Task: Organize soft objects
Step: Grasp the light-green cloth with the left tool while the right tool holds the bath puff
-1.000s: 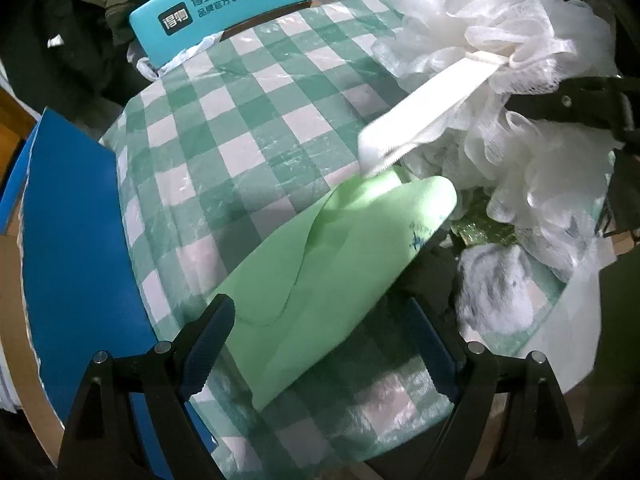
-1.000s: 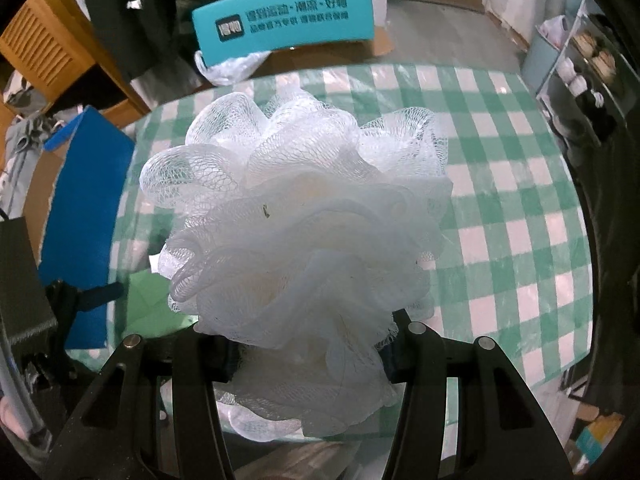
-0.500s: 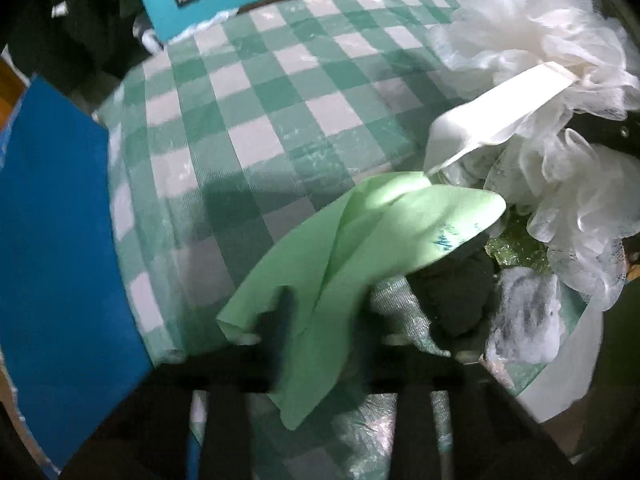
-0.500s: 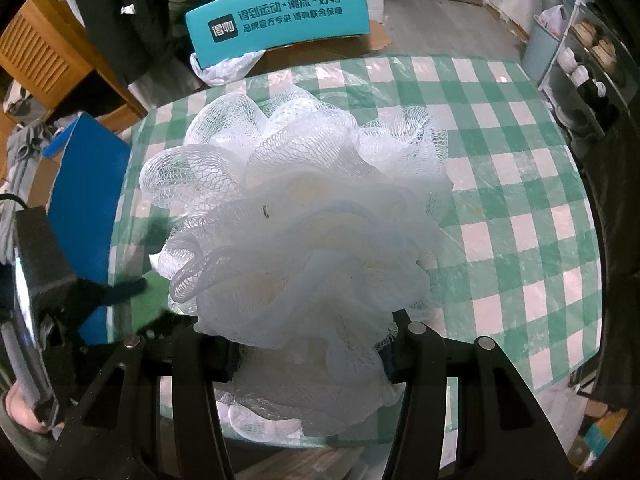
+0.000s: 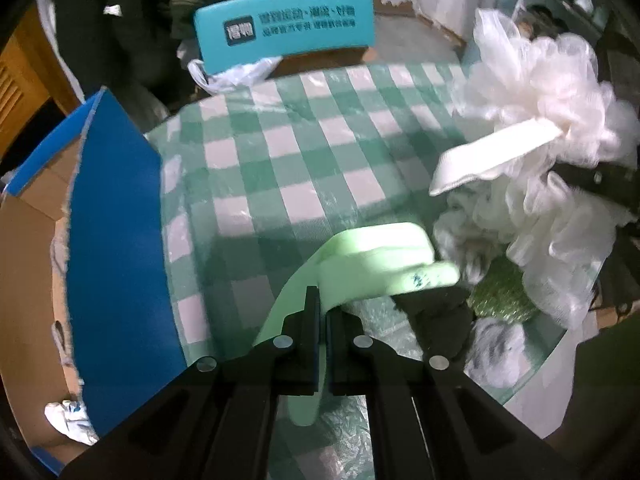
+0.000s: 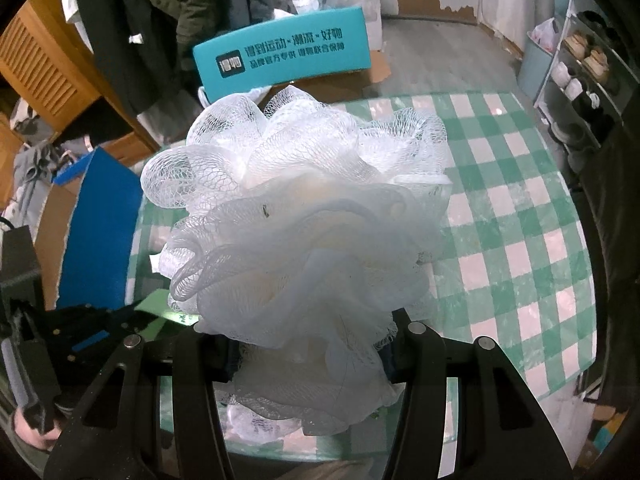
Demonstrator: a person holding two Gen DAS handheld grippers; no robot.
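Observation:
My left gripper (image 5: 323, 312) is shut on a light green cloth (image 5: 376, 264) and holds it above the green checked table (image 5: 288, 152). My right gripper (image 6: 312, 360) is shut on a white mesh bath pouf (image 6: 304, 216), held up over the table's near edge. The pouf also shows in the left wrist view (image 5: 552, 128), with its white strap (image 5: 492, 156) hanging toward the cloth. A green scrubber (image 5: 500, 292), a dark item (image 5: 440, 312) and a grey-white fluffy piece (image 5: 500, 344) lie under the pouf.
A cardboard box with blue flaps (image 5: 112, 248) stands left of the table, also in the right wrist view (image 6: 100, 232). A teal chair back (image 5: 284, 28) is at the far side. A shelf with shoes (image 6: 580, 72) is at the right.
My left gripper has closed on the green cloth and lifted it off the table; the cloth now folds over the fingertips. My right gripper keeps holding the pouf, raised slightly.

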